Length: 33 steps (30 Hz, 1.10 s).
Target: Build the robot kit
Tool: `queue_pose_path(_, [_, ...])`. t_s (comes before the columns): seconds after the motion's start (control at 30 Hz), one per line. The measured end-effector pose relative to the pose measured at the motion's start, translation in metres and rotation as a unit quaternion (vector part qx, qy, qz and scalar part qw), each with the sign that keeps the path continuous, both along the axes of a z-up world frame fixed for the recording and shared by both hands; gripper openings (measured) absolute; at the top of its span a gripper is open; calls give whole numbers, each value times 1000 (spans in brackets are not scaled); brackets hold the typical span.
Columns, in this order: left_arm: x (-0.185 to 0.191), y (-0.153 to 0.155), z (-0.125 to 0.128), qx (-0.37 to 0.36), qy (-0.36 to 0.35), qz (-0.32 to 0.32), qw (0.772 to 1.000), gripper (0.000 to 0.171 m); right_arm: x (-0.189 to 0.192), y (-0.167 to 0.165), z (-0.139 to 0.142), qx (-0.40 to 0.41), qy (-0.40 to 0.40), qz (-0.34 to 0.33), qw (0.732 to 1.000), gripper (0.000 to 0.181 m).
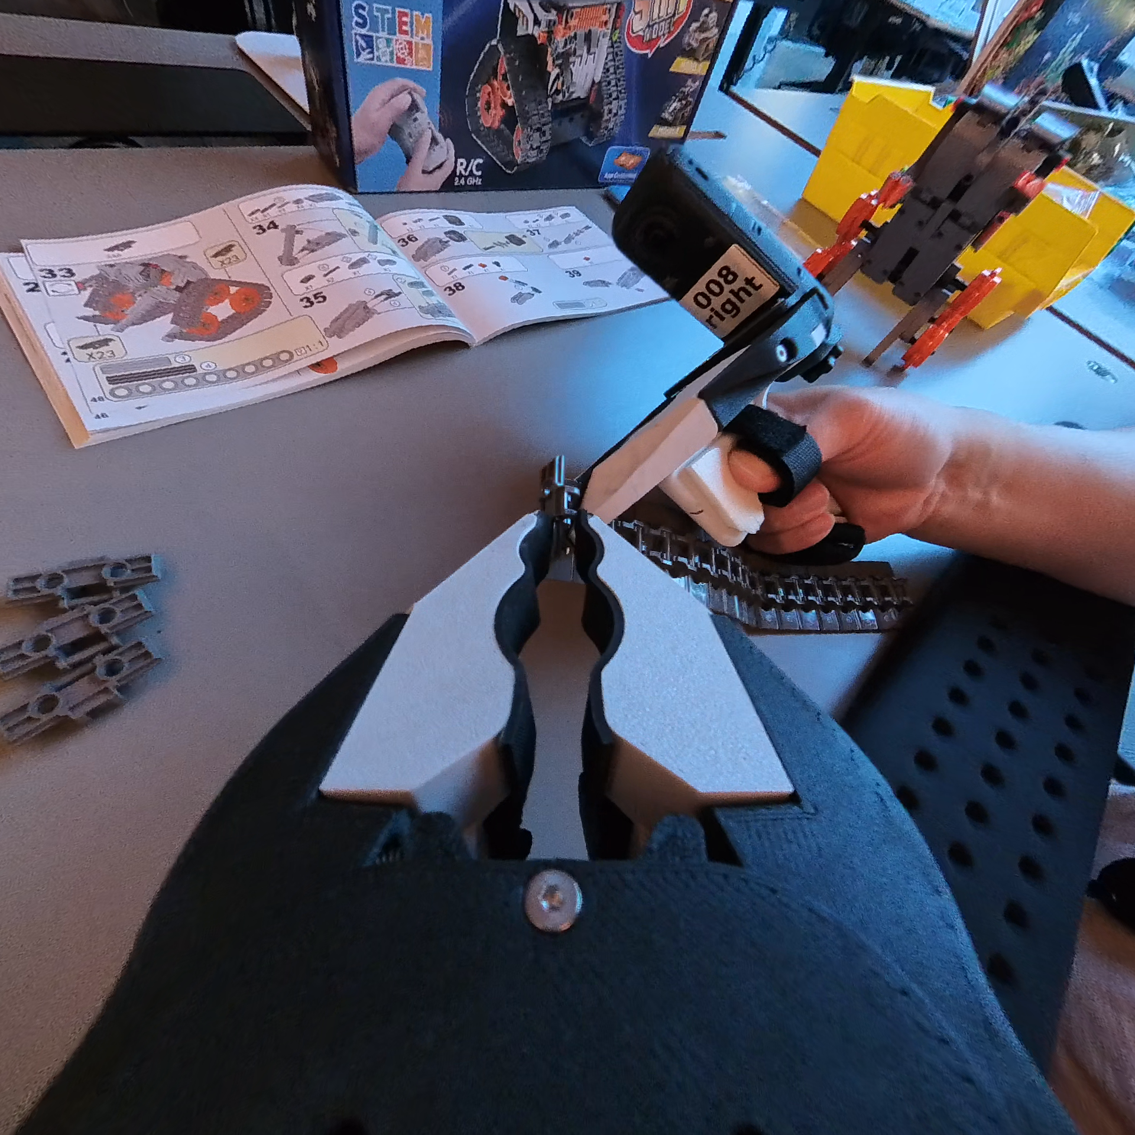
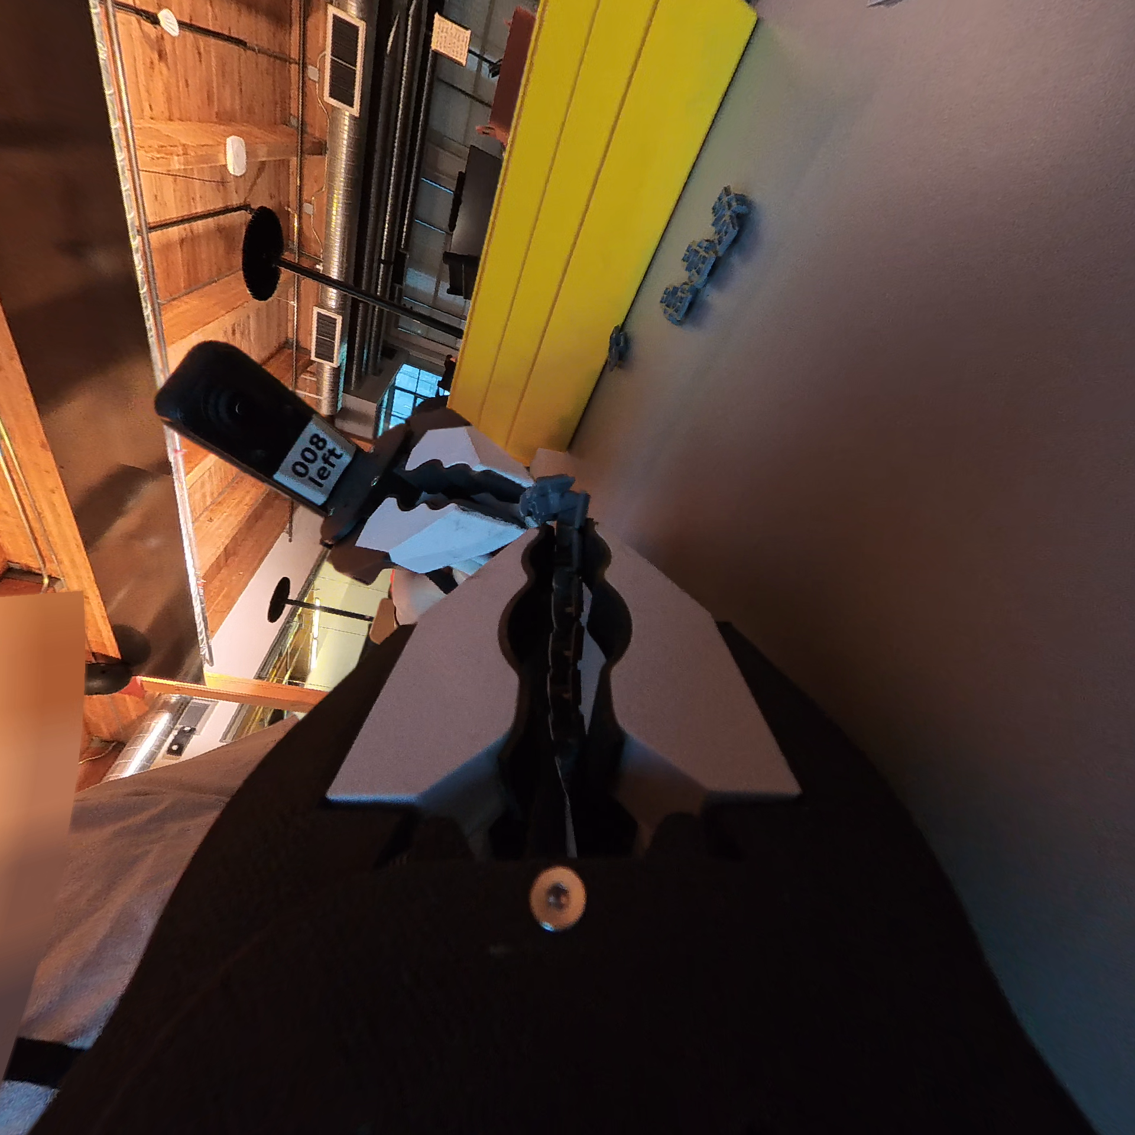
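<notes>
Grey track links [image 1: 74, 639], several, loose in a cluster on the table [image 1: 381, 503] at far left, well apart from both tools. Instruction booklet [image 1: 258, 295], open flat behind them, with a printed toy box [image 1: 510, 92] upright beyond it.

Left gripper [image 1: 560, 534], centre foreground: jaws nearly closed, pinching a small grey link piece [image 1: 557, 491] at the very tips, apparently to steady it against the chain end.

Right gripper [image 1: 580, 500], meeting it tip to tip from the right, slanted down toward the table; its own view shows it closed along the dark track chain [image 2: 565, 645], which runs between the fingers. The chain's remainder [image 1: 798, 596] trails on the table, likely left lying to carry its own weight. Hand [image 1: 860, 473] wrapped round the handle, one finger through a black strap.

Partly built grey-and-orange model [image 1: 946, 227] and yellow bins [image 1: 860, 147], far right.
</notes>
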State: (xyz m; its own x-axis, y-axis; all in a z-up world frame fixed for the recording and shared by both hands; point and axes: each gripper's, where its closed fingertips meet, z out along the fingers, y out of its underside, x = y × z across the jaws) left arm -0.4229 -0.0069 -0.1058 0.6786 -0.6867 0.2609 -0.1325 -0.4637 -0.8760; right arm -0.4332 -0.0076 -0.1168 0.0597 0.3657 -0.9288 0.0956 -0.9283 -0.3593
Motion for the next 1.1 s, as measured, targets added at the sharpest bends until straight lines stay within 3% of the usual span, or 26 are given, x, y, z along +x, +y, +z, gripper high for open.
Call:
queue_pose_path(0.53, [-5, -3, 6, -67, -155, -39, 985, 4, -3, -3, 1, 58, -11, 12, 998, 7])
queue_pose_path(0.77, [-5, -1, 4, -46, -98, -23, 994, 5, -5, -1, -3, 41, -15, 11, 999, 7])
queue_pose_path(0.9, [-3, -2, 2, -30, -65, -23, 997, 14, -5, 0, -5, 45, -25, 6, 999, 7])
queue_pose_path(1.1, [-6, 3, -2, -1, -10, -8, 1000, 10, -7, -5, -7, 55, -32, 18, 998, 8])
